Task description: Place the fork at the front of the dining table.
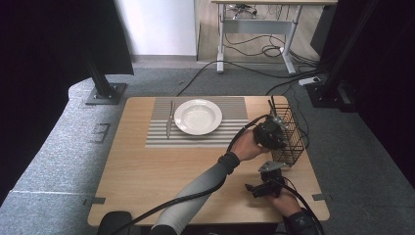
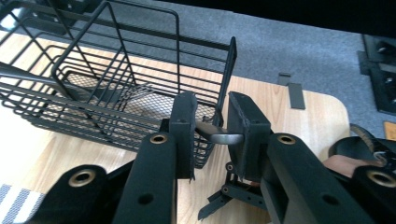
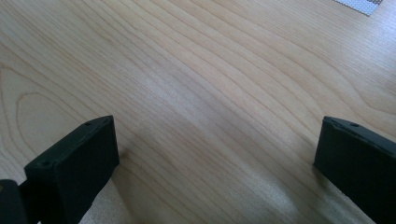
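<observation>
My left gripper [image 2: 210, 106] is shut on the rounded end of a grey metal utensil handle [image 2: 223, 137], right at the near corner of a black wire basket [image 2: 140, 56]. The rest of that utensil is hidden behind the jaws. Another grey utensil [image 2: 28, 75] lies inside the basket. From above, the left gripper [image 1: 270, 133] sits against the basket [image 1: 291, 132] at the table's right side, its arm reaching across. My right gripper [image 1: 251, 189] rests low near the front right edge. In its own view the right gripper [image 3: 215, 154] is open over bare wood.
A white plate [image 1: 198, 116] sits on a striped placemat [image 1: 161, 139] at the table's far middle, with a piece of cutlery [image 1: 169, 120] to its left. The wooden table [image 1: 147, 181] stands on grey carpet, with black stands and cables beyond.
</observation>
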